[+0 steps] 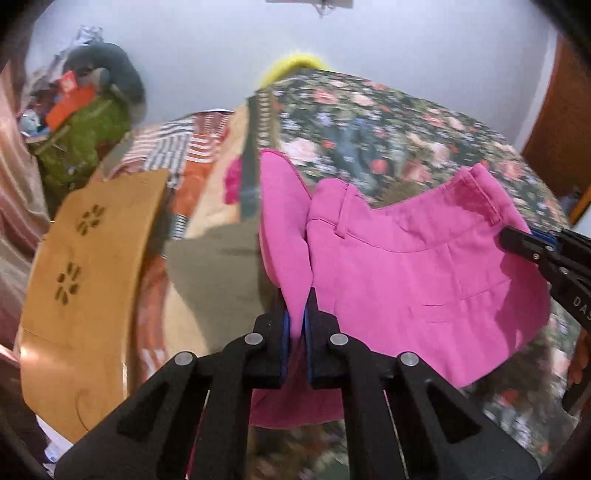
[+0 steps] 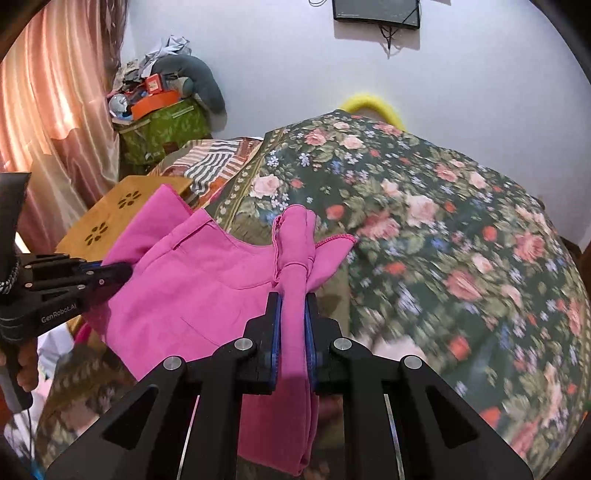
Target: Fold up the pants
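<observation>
Item: pink pants (image 1: 413, 266), lifted above the floral bedspread (image 2: 443, 221), waistband stretched between our grippers. Left gripper (image 1: 297, 325) pinches one bunched edge; right gripper (image 2: 293, 314) pinches the other. Right view alone shows a wall-mounted dark panel (image 2: 376, 14). Fabric plain, seams and pocket stitching visible.

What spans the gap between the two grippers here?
Only the pink pants: the left gripper and the right gripper each clamp an end, with the waistband stretched between, seen in both wrist views.
</observation>
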Tool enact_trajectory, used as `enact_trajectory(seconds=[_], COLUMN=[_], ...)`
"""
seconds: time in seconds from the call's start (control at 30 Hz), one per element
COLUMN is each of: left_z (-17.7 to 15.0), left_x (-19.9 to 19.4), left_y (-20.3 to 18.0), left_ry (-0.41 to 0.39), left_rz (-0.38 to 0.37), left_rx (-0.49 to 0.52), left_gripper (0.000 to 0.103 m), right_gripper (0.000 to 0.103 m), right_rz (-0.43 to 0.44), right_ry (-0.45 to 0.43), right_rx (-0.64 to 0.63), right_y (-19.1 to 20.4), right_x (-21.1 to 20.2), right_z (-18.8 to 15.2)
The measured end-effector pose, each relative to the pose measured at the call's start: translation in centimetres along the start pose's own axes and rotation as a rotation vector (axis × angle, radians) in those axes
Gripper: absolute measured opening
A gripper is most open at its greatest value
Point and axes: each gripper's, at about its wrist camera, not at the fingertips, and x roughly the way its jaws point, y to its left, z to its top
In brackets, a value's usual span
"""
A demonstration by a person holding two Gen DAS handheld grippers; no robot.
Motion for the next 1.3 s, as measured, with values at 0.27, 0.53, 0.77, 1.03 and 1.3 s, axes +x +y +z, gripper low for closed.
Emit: enact_trajectory(seconds=[0.27,0.53,0.77,1.03,1.3], left_z=[-2.3,-4.1,-4.3,-4.2,-9.4], left_x=[7.5,5.5,-2.1,-19.3,-35.8], left_y=[2.7,4.5,2.1,-0.9,-5.5], left_ry=[0.145,0.129,0.064,-0.207,-0.489], left_rz=[0.058,0.026,0.067,-0.026,-0.054], left_rx=[-0.030,-0.101,0.007,0.012,0.045], left_gripper=[0.009,0.019,0.021,0.034,0.040], right_gripper=[0.011,0.037,0.042,0.043,0.058], right_rz=[-0.015,-0.031,-0.012,0.031,0.047], right_ry=[0.110,0.117,0.012,-0.223,-0.448], right_rx=[-0.073,0.012,0.022,-0.067,-0.109], right_y=[0.8,-2.1,-0.7,4.9,9.3], right_x=[5.5,3.6,-4.2,-18.9,-31.8], right_z=[-0.4,-1.8,-1.0,-0.5,-3.8])
